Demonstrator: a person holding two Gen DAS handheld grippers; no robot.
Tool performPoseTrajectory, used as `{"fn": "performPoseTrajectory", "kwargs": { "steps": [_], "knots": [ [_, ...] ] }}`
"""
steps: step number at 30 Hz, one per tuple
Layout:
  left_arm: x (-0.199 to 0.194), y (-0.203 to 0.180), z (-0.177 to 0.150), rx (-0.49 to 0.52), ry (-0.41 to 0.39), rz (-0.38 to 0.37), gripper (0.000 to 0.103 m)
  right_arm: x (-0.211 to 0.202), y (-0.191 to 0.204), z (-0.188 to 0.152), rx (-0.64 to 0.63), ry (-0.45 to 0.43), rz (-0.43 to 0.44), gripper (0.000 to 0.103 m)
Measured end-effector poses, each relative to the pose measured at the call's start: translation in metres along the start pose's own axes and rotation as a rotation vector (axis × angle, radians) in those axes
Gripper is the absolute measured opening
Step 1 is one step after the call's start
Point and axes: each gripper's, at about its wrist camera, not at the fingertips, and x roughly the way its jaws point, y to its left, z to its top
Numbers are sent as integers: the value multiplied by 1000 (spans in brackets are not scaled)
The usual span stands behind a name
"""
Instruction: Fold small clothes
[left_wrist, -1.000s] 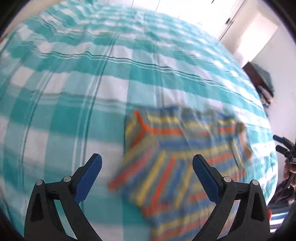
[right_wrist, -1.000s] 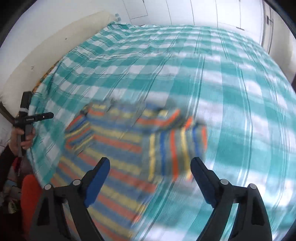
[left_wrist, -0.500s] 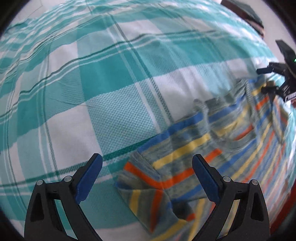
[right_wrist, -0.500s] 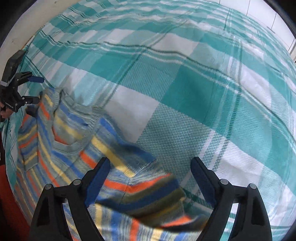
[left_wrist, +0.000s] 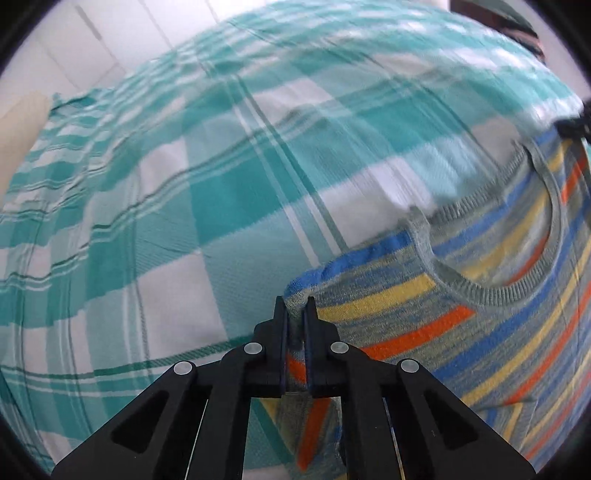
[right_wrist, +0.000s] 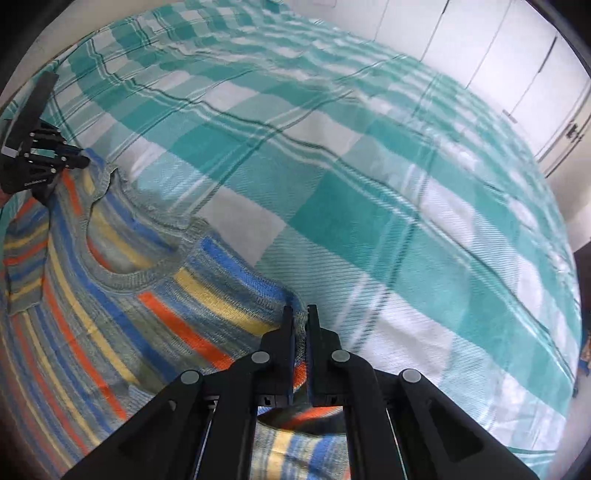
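Note:
A small striped knit sweater (left_wrist: 461, 325), grey with blue, yellow and orange bands, lies on the teal checked bedspread (left_wrist: 184, 206). My left gripper (left_wrist: 294, 308) is shut on the sweater's left shoulder corner. My right gripper (right_wrist: 300, 314) is shut on the right shoulder corner of the sweater (right_wrist: 122, 295). The round neckline sits between the two grips. The left gripper also shows far left in the right wrist view (right_wrist: 79, 161), and the right gripper's tip shows at the right edge of the left wrist view (left_wrist: 567, 127).
The checked bedspread (right_wrist: 369, 177) covers the whole bed. White wardrobe doors (right_wrist: 480, 48) stand behind it. A dark piece of furniture (left_wrist: 509, 18) shows at the top right of the left wrist view.
Both grippers were open above the sweater. They have come down to its shoulder corners and closed on the fabric.

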Motion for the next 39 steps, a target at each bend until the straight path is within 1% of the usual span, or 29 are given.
{"fn": "performPoseTrajectory", "kwargs": {
  "steps": [2,4,7,9,10,11,12,13,14,15,16,18,20,21,23,24,25,26,27,28,30,31,32,33,34,35,37,39],
  "knots": [
    [2,10,2,-58,-16,5,5,2,1,4,10,-20,-34,4],
    [11,18,3,-97,-15,35,5,11,2,8,28,-23,-53,4],
    [32,25,-6,-139,21,83,5,36,2,15,59,6,-60,4],
    [44,25,-11,-138,34,101,6,52,3,13,85,32,-41,5],
    [44,22,-12,-132,37,114,9,56,3,12,106,40,-27,7],
    [44,19,-11,-126,45,135,15,56,0,10,133,31,-12,12],
    [44,18,-9,-126,50,146,19,52,-6,8,166,25,1,29],
    [40,20,-7,-140,59,148,39,46,-14,4,213,27,22,63],
    [35,25,-6,-162,63,152,64,37,-22,1,245,19,27,79],
    [26,32,-6,-196,54,159,73,22,-30,-4,271,-13,11,83],
    [14,38,-9,-229,29,161,78,7,-35,-9,283,-36,-10,83],
    [-19,56,-20,-323,-21,153,79,-32,-40,-22,272,-64,-81,83],
    [-54,73,-41,-430,-54,134,84,-69,-29,-38,227,-92,-144,83],
    [-70,79,-54,-474,-68,120,85,-86,-18,-47,200,-109,-149,82],
    [-102,77,-90,-540,-89,91,87,-111,16,-67,134,-129,-62,78],
    [-115,70,-111,-563,-92,74,88,-114,38,-76,95,-122,-4,73],
    [-126,62,-131,-583,-90,56,89,-111,58,-82,65,-106,32,65],
    [-137,49,-156,-609,-77,29,89,-104,75,-85,44,-87,62,62],
    [-145,37,-175,-632,-62,7,89,-91,90,-87,31,-65,82,54],
    [-150,27,-194,-657,-43,-18,89,-77,99,-90,33,-44,87,52],
    [-164,-3,-235,-711,5,-77,89,-40,107,-95,57,22,87,52],
    [-170,-14,-249,-728,24,-95,88,-24,106,-99,66,53,91,51],
    [-177,-24,-269,-746,47,-111,88,-19,102,-104,91,37,104,47],
    [-183,-32,-284,-760,62,-115,88,-23,93,-106,128,12,99,22],
    [-189,-37,-296,-771,70,-115,88,-32,76,-109,202,-6,102,6],
    [-197,-43,-309,-783,78,-116,88,-44,60,-113,271,-37,114,6],
    [-207,-52,-326,-794,95,-126,88,-77,18,-127,386,-111,85,6],
    [-216,-58,-335,-794,104,-130,88,-108,-34,-152,524,-169,53,6]
  ]
}}
